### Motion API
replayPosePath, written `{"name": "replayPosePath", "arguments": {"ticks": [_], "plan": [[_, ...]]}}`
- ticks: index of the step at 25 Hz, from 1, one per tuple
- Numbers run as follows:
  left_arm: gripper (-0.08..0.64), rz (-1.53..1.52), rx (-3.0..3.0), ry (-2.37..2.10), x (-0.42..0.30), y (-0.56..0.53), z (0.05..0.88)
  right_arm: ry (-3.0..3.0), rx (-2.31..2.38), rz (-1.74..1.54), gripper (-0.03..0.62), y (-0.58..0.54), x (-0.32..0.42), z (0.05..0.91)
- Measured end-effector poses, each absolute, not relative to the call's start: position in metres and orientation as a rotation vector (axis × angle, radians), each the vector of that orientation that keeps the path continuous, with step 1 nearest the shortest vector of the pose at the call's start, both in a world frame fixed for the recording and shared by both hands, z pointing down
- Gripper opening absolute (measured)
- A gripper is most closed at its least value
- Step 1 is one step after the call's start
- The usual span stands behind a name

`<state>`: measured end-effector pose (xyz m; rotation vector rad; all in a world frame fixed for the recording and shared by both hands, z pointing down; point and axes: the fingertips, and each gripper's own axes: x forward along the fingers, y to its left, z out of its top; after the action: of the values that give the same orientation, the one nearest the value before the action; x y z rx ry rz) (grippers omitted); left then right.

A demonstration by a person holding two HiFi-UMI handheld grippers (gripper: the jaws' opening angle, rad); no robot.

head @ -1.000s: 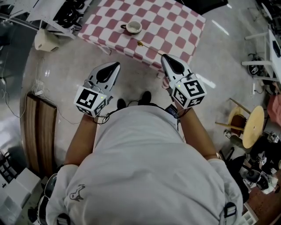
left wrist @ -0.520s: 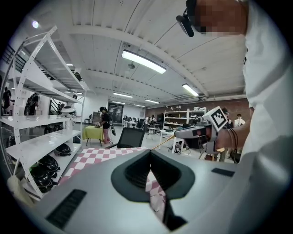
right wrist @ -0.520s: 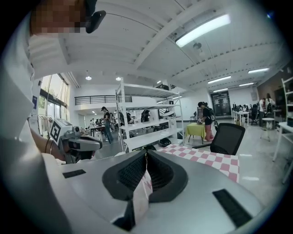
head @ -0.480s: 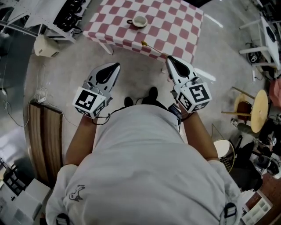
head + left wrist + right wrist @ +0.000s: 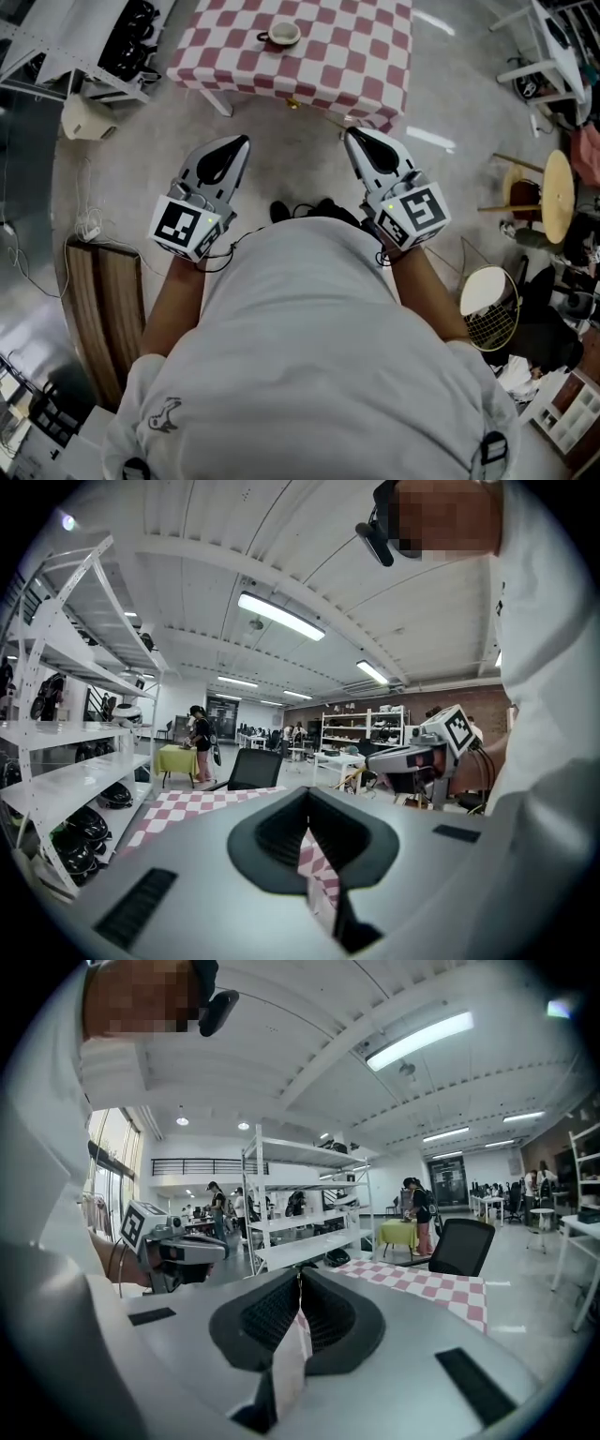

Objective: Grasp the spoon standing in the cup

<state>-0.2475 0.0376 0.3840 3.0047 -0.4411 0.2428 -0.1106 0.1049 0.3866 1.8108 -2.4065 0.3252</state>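
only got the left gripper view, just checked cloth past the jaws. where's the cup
observer: head view has the cup on the checked table, set back from its near edge.
operator: right gripper shut?
observer: yes, right gripper view shows the right gripper with jaws together, nothing between.
operator: over the table yet?
observer: no, the left gripper and the right one show against the floor, short of the table's near edge.

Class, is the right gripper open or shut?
Shut: the right gripper has its jaws meeting at their tips, with nothing held between them.
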Motion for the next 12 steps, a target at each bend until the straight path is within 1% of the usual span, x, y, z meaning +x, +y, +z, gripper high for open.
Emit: {"name": "replayPosePath", "arguments": {"ticks": [12], "plan": [[0.014,0.211,2.999,-0.391,-0.246,0.047,0.382,-2.409,1.815,0.281,0.034,0.123,-0.126,0.369]]}}
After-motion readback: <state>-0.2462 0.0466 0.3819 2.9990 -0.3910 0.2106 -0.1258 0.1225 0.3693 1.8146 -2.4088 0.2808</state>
